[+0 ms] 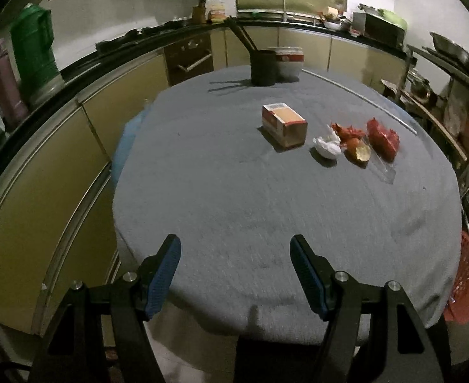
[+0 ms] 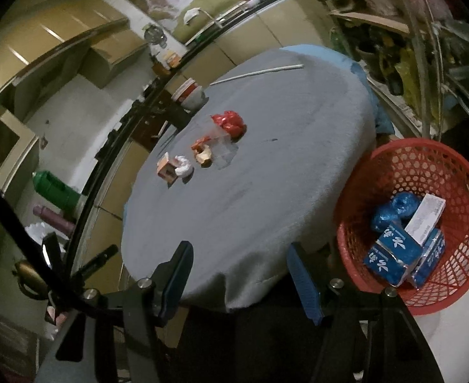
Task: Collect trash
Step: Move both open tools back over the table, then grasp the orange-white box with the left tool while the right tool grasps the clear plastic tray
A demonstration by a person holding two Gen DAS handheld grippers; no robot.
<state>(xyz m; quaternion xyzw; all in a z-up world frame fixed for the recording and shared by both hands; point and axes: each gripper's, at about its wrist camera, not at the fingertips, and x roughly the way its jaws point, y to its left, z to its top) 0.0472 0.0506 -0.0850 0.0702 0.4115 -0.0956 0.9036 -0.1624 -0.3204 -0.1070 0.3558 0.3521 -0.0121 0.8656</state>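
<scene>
Trash lies on the grey-covered round table [image 1: 234,191]: a small cardboard box [image 1: 283,124], a crumpled white tissue [image 1: 327,147], an orange peel piece [image 1: 359,150], orange scraps [image 1: 347,131], a red wrapper [image 1: 382,138] and a clear plastic film [image 1: 384,169]. The same pile shows in the right wrist view: box [image 2: 167,167], tissue [image 2: 183,166], peel [image 2: 204,156], red wrapper [image 2: 229,123]. My left gripper [image 1: 236,255] is open and empty over the table's near edge. My right gripper [image 2: 239,265] is open and empty at the near edge. A red mesh basket [image 2: 457,172] beside the table holds blue packets [image 2: 394,255] and a white box [image 2: 426,217].
A black cup with chopsticks [image 1: 263,67] and a red-and-white tub [image 1: 290,62] stand at the table's far side. The basket also shows at the right edge of the left wrist view [image 1: 464,281]. Kitchen cabinets and counter surround the table. A green jug [image 1: 36,54] stands on the left counter.
</scene>
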